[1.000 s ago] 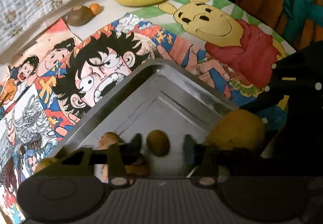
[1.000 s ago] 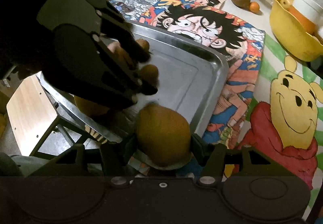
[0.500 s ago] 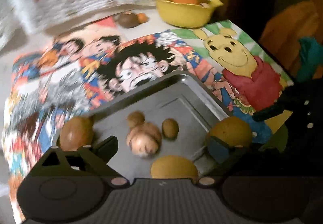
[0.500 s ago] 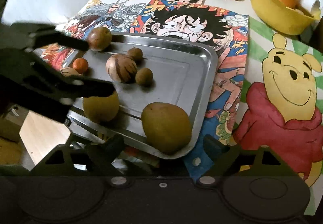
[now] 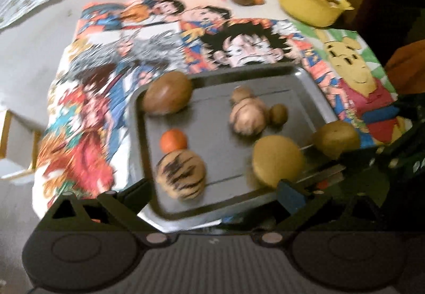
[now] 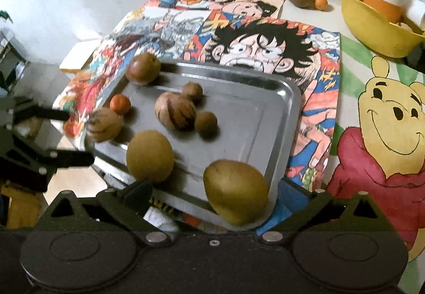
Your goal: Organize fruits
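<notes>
1. The left wrist view looks down and forward from above the metal tray's (image 5: 309,81) near edge.
2. The right wrist view looks likewise, closer in; both share the tray (image 6: 281,119).

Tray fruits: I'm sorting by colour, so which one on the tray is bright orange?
The small orange fruit near the metal tray's left edge, beside a striped brown fruit. Every other fruit on the tray is brown or yellow-green.

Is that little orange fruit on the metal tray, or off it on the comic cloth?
On the tray. The small orange fruit sits inside the metal tray near its left rim, beside a striped brown fruit.
</notes>
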A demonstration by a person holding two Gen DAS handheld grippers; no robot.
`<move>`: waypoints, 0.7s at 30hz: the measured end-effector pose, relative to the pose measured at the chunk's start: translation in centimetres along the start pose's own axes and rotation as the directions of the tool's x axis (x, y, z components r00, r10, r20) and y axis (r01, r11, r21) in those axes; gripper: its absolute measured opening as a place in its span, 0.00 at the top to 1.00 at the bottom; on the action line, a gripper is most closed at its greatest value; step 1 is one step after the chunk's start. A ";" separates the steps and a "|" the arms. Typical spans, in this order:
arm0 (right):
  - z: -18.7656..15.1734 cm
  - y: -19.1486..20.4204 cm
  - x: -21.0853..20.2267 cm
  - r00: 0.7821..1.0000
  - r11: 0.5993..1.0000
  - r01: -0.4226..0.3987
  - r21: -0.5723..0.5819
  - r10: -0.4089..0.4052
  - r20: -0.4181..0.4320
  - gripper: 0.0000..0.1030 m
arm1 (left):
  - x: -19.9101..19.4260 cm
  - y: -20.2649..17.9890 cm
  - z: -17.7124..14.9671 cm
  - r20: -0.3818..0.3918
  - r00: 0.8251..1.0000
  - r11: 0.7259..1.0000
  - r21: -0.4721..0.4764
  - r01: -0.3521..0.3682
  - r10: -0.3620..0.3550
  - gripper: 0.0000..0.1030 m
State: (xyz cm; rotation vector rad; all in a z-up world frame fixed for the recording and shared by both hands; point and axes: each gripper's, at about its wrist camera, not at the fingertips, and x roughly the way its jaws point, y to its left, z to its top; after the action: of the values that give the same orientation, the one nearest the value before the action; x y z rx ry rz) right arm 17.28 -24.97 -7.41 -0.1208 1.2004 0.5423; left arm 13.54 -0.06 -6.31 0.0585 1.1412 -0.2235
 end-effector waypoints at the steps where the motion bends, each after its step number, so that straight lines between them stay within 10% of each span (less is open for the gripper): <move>1: 0.2 -0.1 0.0 1.000 1.000 -0.003 0.009 0.003 0.007 0.02 | -0.1 0.2 -0.1 -0.006 1.000 1.000 -0.008 -0.012 0.012 0.01; 21: 4.2 -3.8 -1.8 0.979 0.985 0.092 0.147 -0.117 0.167 0.02 | -1.2 2.7 6.4 0.106 0.993 0.998 -0.028 -0.050 0.053 0.01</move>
State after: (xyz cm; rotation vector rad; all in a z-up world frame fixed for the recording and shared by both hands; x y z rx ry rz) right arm 22.12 -27.30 -4.90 -0.0169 1.0502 0.3675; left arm 19.31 1.71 -2.73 0.0534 1.0341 -0.1643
